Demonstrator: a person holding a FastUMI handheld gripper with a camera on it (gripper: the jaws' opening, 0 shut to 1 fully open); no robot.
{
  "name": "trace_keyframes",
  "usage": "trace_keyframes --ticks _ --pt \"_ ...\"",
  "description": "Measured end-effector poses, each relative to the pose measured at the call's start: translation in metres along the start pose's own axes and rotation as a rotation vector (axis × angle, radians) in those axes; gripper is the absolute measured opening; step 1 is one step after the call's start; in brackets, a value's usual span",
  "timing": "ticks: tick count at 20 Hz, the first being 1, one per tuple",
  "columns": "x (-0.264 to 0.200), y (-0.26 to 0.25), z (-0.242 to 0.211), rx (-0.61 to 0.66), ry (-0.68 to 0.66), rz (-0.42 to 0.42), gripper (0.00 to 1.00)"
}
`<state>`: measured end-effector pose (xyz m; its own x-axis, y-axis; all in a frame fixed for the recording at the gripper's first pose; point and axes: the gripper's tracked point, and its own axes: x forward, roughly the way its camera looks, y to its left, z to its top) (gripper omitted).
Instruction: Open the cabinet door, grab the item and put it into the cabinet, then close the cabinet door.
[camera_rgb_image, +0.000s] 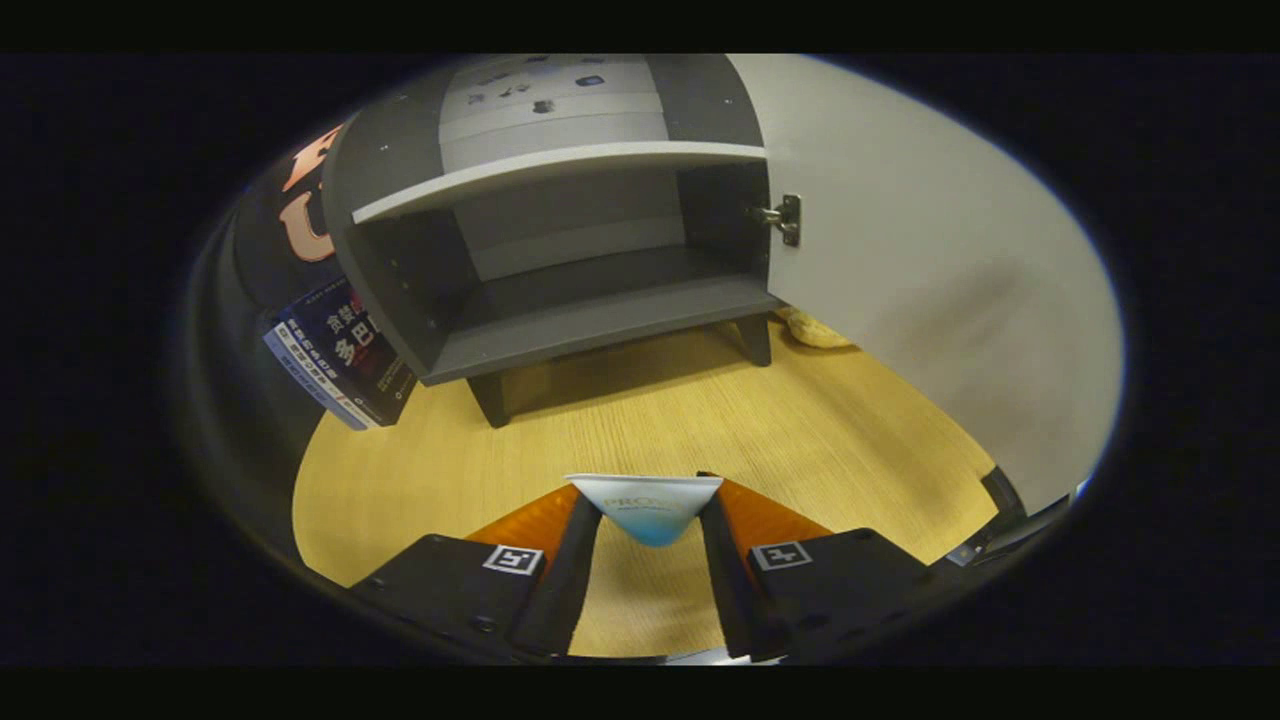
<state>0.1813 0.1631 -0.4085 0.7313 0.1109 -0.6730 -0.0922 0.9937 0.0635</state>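
My gripper (648, 515) is shut on a small white and blue tube (648, 505), held crosswise between both fingertips above the wooden table. Beyond the fingers stands a grey cabinet (560, 300) on short legs. Its white door (930, 290) is swung wide open to the right on a metal hinge (785, 218). The lower compartment behind the door is bare, with one shelf (560, 170) above it.
Books (340, 355) lean against the cabinet's left side. A yellowish soft object (815, 328) lies on the table by the bottom of the open door. The yellow wooden table (700, 410) stretches between the fingers and the cabinet.
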Motion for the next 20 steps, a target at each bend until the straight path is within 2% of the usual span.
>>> trace_keyframes --ticks 3,4,10,15,20 --pt "-0.025 0.016 0.038 -0.048 -0.031 0.035 0.62" --pt "-0.034 0.022 0.052 -0.058 -0.043 0.048 0.58" --pt "-0.076 0.063 0.132 -0.095 -0.143 0.141 0.57" --pt "-0.107 0.076 0.195 -0.145 -0.232 0.160 0.57" --pt "-0.124 0.086 0.255 -0.134 -0.302 0.183 0.57"
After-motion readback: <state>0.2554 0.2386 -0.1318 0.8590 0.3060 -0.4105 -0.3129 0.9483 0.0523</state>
